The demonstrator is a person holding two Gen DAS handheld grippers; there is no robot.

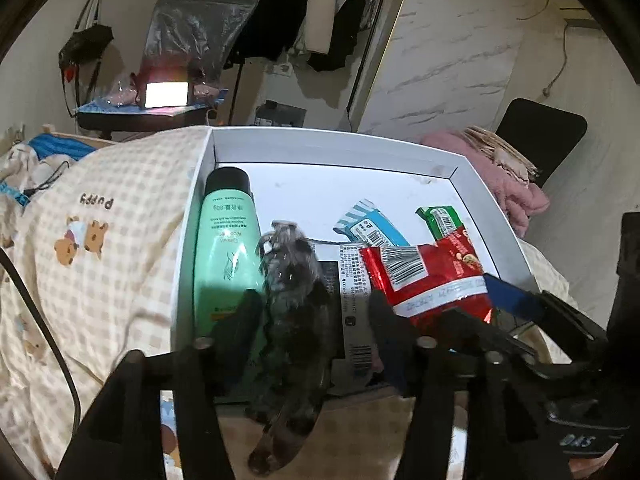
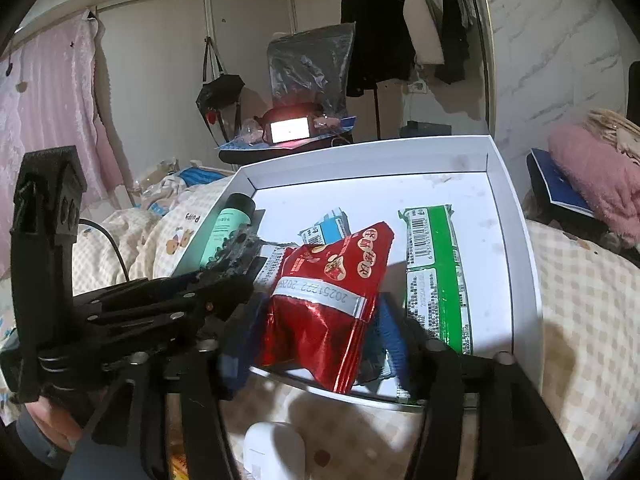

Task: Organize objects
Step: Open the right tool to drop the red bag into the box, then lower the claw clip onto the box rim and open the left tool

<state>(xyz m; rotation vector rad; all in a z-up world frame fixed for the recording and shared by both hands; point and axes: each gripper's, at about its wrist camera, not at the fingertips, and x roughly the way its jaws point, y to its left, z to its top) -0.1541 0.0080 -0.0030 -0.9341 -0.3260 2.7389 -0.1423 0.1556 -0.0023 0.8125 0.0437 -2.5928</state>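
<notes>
Setting: a shallow white cardboard box (image 1: 486, 200) lies on a bed with a beige checked quilt (image 1: 100, 272).
Left gripper (image 1: 316, 312): jaws spread, a dark translucent plastic hair claw clip (image 1: 292, 280) between the fingers; the frames do not show whether the pads press on it. The clip lies over the box's near edge.
Right gripper (image 2: 316, 320): jaws spread, blue pads to either side of a shiny red foil snack packet (image 2: 332, 292); contact cannot be told. The packet is tilted over the box's near rim.
Box contents: a mint-green tube with a black cap (image 1: 226, 236) along the left wall; a blue-and-white wrapped bar (image 1: 368, 226); a green-and-white wrapped bar (image 2: 434, 272) by the right wall.
Near foreground: a white rounded object (image 2: 274, 454) on the quilt, in front of the box.
</notes>
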